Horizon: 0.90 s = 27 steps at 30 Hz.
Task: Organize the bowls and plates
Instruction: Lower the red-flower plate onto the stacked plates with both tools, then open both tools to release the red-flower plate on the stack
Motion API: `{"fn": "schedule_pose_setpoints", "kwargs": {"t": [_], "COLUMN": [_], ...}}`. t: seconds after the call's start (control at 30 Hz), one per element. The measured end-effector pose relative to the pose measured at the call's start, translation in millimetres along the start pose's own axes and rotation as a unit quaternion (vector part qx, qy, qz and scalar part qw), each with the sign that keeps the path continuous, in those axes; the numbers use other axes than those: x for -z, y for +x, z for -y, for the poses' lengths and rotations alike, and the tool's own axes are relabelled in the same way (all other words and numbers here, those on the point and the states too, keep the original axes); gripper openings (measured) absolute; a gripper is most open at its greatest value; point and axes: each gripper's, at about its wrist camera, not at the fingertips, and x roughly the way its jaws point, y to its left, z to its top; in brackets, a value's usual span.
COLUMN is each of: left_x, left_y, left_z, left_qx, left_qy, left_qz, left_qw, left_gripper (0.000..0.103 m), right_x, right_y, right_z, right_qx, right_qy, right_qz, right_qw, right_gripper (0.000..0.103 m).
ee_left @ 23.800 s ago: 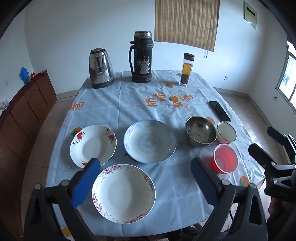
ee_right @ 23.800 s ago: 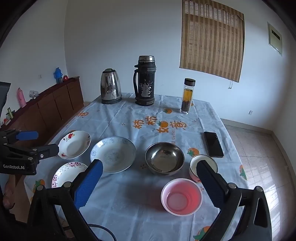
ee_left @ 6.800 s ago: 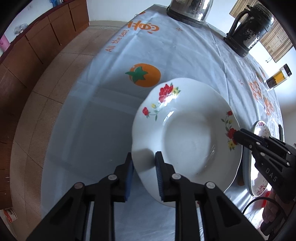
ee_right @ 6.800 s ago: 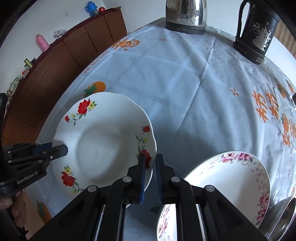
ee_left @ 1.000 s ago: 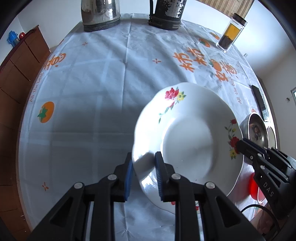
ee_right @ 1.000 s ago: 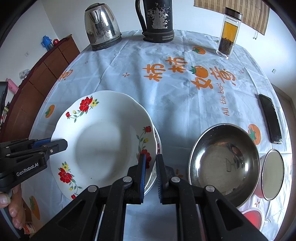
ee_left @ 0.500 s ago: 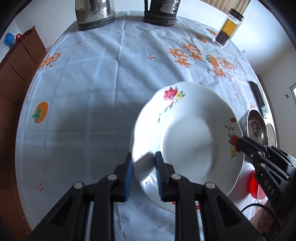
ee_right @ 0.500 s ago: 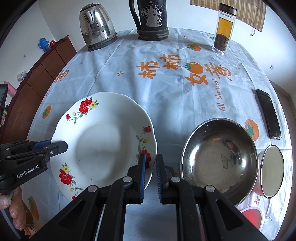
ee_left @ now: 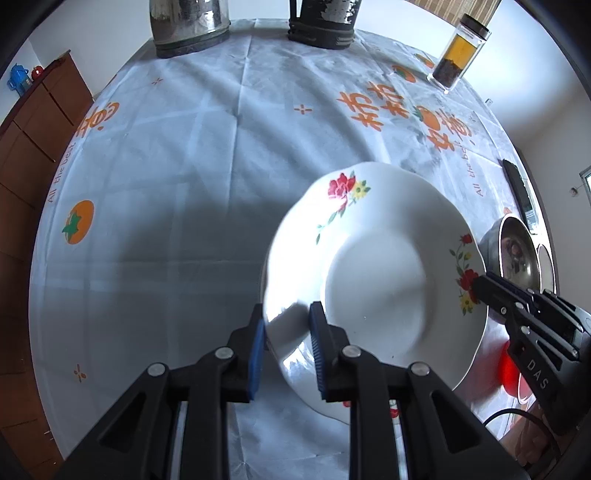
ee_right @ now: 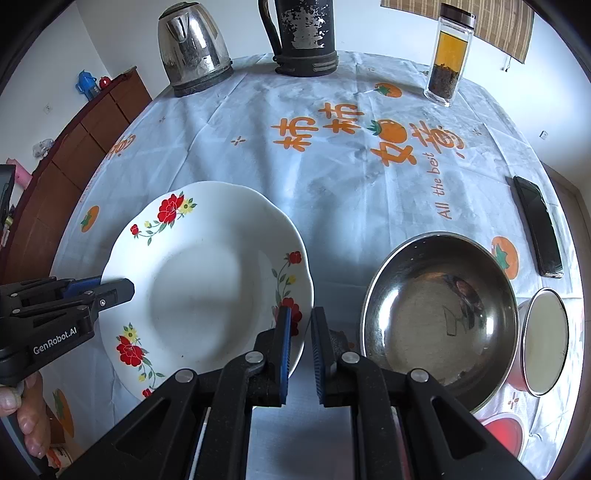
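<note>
Both tongs, left (ee_left: 284, 343) and right (ee_right: 299, 343), are clamped on the plate's (ee_right: 199, 280) rim at nine and three o'clock as we carry it above the bench (ee_right: 332, 177), probably next lowering it level onto the stack.

Room, as I see it: white walls (ee_right: 122, 22); brown wooden sideboard (ee_right: 74, 155) along the left wall; bamboo blind (ee_right: 491, 26) upper right; daylight; tabletop (ee_right: 332, 177) under pale blue printed cloth.
</note>
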Motion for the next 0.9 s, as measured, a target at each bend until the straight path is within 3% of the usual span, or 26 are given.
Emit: {"fn": "schedule_pose_setpoints", "kwargs": {"t": [0.9], "left_x": [2.4], "left_y": [13.7], "left_z": [-2.3], "left_qx": [-0.012], "left_qy": [0.001], "left_qz": [0.004], "left_qw": [0.9999], "left_gripper": [0.022], "right_x": [2.3], "right_y": [13.6], "right_z": [-4.8], "right_qx": [-0.002], "right_qy": [-0.015], "right_qz": [-0.014], "right_qw": [1.0], "right_gripper": [0.011]}}
